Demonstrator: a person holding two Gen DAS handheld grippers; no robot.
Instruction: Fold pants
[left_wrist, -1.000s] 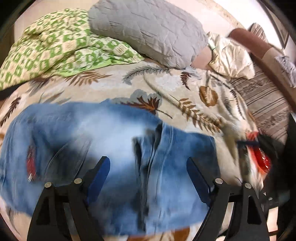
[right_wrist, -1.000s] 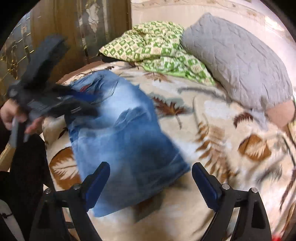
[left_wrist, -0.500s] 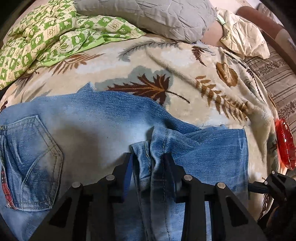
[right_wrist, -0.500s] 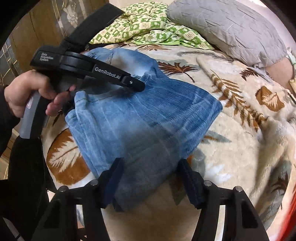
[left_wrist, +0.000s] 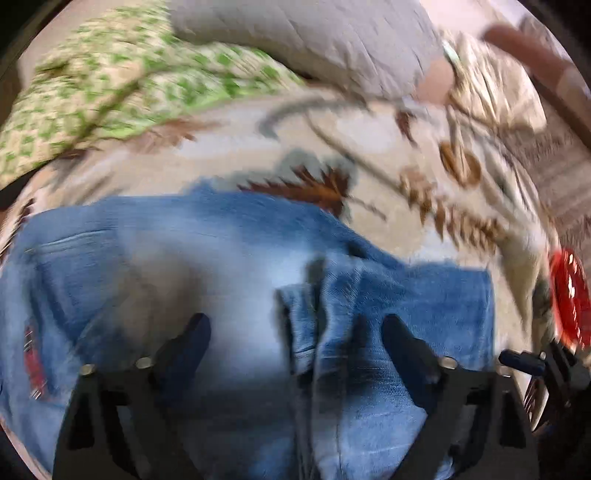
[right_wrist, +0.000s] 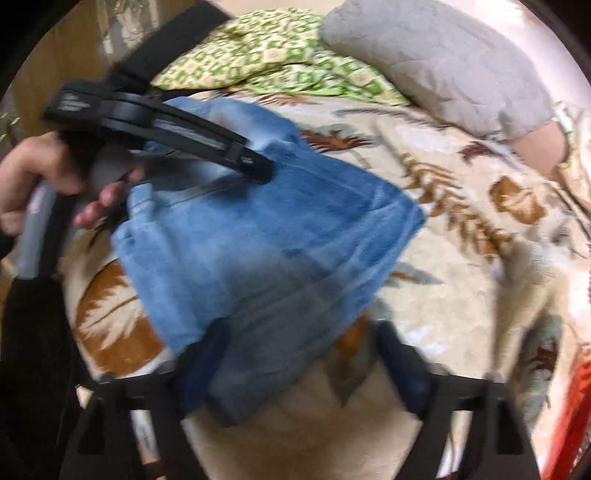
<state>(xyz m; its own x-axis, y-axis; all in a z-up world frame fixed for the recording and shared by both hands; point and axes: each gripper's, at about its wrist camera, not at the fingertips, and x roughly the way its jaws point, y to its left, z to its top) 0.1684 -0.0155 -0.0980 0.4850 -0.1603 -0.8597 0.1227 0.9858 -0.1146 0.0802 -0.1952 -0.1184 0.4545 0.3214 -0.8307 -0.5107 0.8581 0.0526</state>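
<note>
- Your folded blue jeans (left_wrist: 229, 266) lie on the leaf-print blanket (left_wrist: 229, 147), near its front edge.
- Your left gripper (left_wrist: 295, 334) hangs just above the denim, fingers spread wide, holding nothing.
- Your right gripper (right_wrist: 301, 352) sits at the jeans' near corner, fingers wide apart, gripping nothing.
- A grey pillow (right_wrist: 443, 62) and a green-patterned quilt (right_wrist: 266, 55) lie behind.

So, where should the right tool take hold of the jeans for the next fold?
Probably the near corner of the jeans, coming from the bed's front edge. It lies flat between the open fingers of the right tool, and it is free of the left tool.
</note>
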